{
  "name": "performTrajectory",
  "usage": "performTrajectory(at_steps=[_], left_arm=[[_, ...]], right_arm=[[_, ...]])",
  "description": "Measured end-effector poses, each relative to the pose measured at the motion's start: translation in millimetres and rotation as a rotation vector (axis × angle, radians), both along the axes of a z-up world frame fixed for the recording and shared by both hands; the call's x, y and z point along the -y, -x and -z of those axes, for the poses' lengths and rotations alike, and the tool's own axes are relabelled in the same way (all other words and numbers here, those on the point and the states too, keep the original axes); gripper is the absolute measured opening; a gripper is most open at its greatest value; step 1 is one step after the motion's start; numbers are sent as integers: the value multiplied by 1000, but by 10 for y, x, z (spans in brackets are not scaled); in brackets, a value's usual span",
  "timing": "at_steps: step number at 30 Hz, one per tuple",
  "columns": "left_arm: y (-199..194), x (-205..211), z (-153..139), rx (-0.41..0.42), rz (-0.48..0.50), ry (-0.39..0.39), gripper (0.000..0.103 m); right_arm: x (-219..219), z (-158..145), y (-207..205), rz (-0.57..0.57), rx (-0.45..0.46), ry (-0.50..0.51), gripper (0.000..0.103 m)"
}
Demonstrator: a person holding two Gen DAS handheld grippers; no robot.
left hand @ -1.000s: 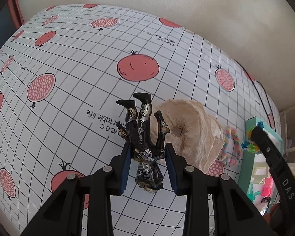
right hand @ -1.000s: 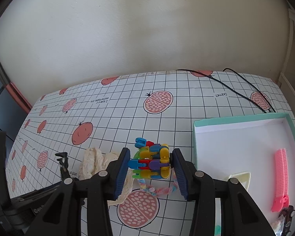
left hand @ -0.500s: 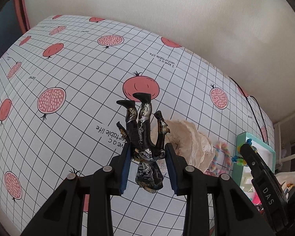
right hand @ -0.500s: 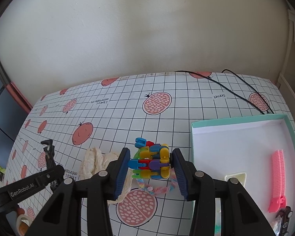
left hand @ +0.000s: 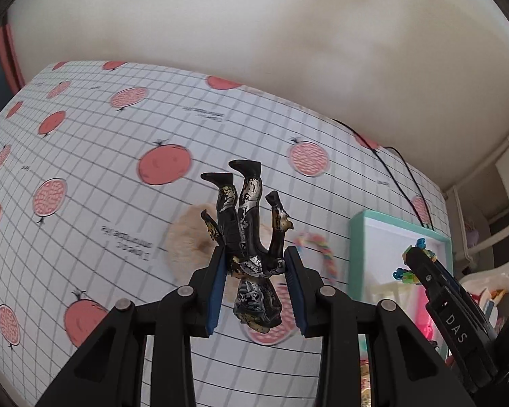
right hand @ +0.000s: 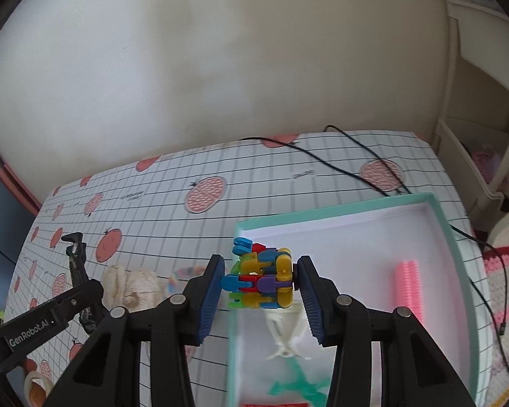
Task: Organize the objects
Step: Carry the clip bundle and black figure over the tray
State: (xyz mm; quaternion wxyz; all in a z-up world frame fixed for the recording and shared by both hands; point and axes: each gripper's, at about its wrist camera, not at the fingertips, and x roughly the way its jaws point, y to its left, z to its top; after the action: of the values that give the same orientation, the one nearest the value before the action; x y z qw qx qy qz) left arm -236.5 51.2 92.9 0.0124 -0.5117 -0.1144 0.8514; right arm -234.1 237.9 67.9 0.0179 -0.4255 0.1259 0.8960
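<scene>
Two items are in transit at this moment, one in each hand-held gripper. The right hand-held gripper (right hand: 260, 279) has its jaws partly closed, pads pressed on both sides of a multicoloured block toy (right hand: 259, 276), which hangs over the near left corner of the teal box (right hand: 458, 254). The left hand-held gripper (left hand: 255, 273) is likewise partly closed, clamping a black-and-silver figurine (left hand: 251, 237) at the torso, head down and legs up, above the table (left hand: 101, 169) and left of the box.

Progress, as a judgement: the box already holds a pink comb (right hand: 407, 283), a cream plastic piece (right hand: 286, 335) and a green plastic shape (right hand: 298, 385) at its near end, so sorting appears well under way. Both held items remain to be released into the box.

Left on the table, between the grippers and near the box's left wall: a cream lace cloth (right hand: 132, 286) and a pastel bead bracelet (left hand: 324, 252); the bracelet is motion-blurred, so its exact form is uncertain.

Farther off, a black cable (right hand: 339, 166) runs across the far right corner of the table and passes the box's far edge. It does not block the drop path. The two grippers converge on one box, so their releases likely need staggering.
</scene>
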Motion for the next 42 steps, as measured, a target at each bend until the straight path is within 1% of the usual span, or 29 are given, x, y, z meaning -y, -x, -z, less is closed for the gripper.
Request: performTrajectory(at_steps=[5, 10, 14, 19, 29, 37, 42], left_arm=[[-32, -432, -11, -16, 81, -8, 36], [-152, -899, 56, -29, 182, -35, 36], [-261, -1265, 120, -35, 264, -41, 36], [-346, -1607, 186, -32, 339, -46, 36], [-423, -1909, 389, -11, 397, -29, 35], [-431, -2022, 524, 16, 417, -20, 35], [-429, -2043, 586, 36, 419, -15, 35]], right_arm=[[-349, -9, -116, 50, 3, 2, 47], [-673, -22, -243, 101, 8, -1, 47], [-914, -34, -336, 145, 14, 5, 47], [-1141, -43, -419, 187, 20, 5, 47], [-1349, 160, -494, 241, 84, -2, 47], [-1354, 323, -475, 233, 136, -7, 47], [-1366, 414, -475, 230, 166, 7, 47]])
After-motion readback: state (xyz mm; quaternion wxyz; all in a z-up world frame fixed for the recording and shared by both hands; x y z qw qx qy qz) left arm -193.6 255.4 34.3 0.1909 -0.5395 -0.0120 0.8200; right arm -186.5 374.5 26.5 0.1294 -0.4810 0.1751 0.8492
